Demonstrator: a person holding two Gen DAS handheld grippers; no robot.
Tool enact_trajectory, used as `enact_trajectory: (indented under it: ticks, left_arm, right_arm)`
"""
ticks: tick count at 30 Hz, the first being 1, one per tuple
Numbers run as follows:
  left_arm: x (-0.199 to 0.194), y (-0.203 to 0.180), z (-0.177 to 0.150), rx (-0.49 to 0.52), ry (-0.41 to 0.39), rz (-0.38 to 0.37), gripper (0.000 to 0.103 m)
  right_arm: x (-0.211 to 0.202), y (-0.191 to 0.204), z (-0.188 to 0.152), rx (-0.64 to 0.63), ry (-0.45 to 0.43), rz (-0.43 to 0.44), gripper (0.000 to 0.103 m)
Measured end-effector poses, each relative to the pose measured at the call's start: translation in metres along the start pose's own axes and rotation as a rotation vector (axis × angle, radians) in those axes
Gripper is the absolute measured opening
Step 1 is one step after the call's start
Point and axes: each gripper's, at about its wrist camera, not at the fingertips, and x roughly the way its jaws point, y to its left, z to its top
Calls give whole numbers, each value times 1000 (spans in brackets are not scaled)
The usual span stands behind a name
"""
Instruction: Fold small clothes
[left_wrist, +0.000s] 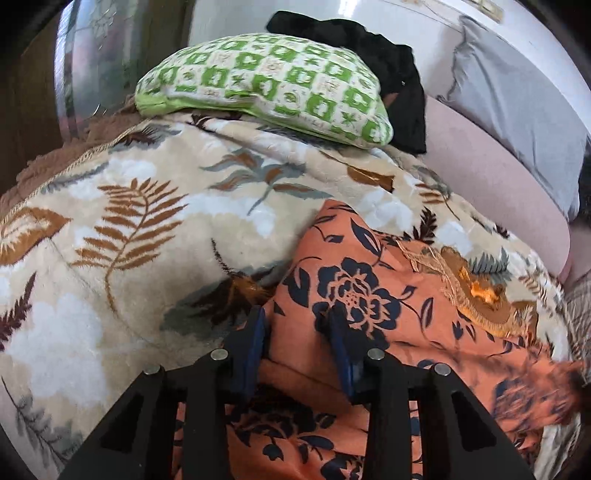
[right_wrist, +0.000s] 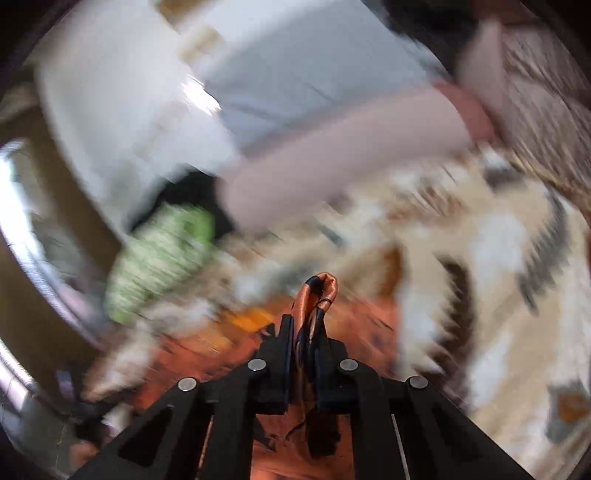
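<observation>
An orange garment with dark blue flowers lies spread on a leaf-patterned blanket. My left gripper is pushed down onto the garment's near left edge. Its jaws stand a little apart, and cloth lies across the gap without being pinched tight. In the blurred right wrist view, my right gripper is shut on a fold of the same garment. A loop of orange cloth sticks up past its fingertips, and the rest hangs below.
A green-and-white patterned pillow lies at the blanket's far side with a black garment behind it. A grey pillow rests on a pink sheet to the right. A shiny metal frame stands at the far left.
</observation>
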Motion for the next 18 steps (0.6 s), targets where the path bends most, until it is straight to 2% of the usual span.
enact_trajectory:
  ticks: [3, 5, 8, 9, 10, 11, 14, 16, 17, 18]
  left_arm:
    - [1, -3, 1, 25, 0, 22, 36]
    - [-1, -1, 3, 16, -4, 19, 36]
    - [-6, 1, 4, 7, -23, 16, 36]
    - [-9, 1, 5, 8, -34, 12, 36]
    - [-11, 0, 5, 10, -44, -1, 36]
    - [-13, -1, 6, 13, -50, -19, 36]
    - [-13, -13, 3, 63, -41, -53, 37]
    - [-5, -26, -2, 130, 0, -54, 47]
    - [-1, -30, -4, 154, 17, -47, 56]
    - [4, -35, -7, 185, 42, -35, 59]
  right_arm:
    - [30, -33, -10, 152, 248, -84, 10]
    - [25, -39, -7, 173, 232, -110, 11]
    - [3, -33, 3, 111, 105, -204, 11]
    - [-4, -32, 5, 97, 56, -202, 11]
    - [-7, -30, 6, 93, 37, -175, 11]
    - [-7, -27, 5, 89, 41, -108, 11]
    - [4, -12, 1, 66, 105, 27, 11]
    - [19, -5, -9, 60, 171, 68, 11]
    - [32, -2, -17, 56, 246, 80, 11]
    - [44, -1, -27, 48, 319, 55, 11]
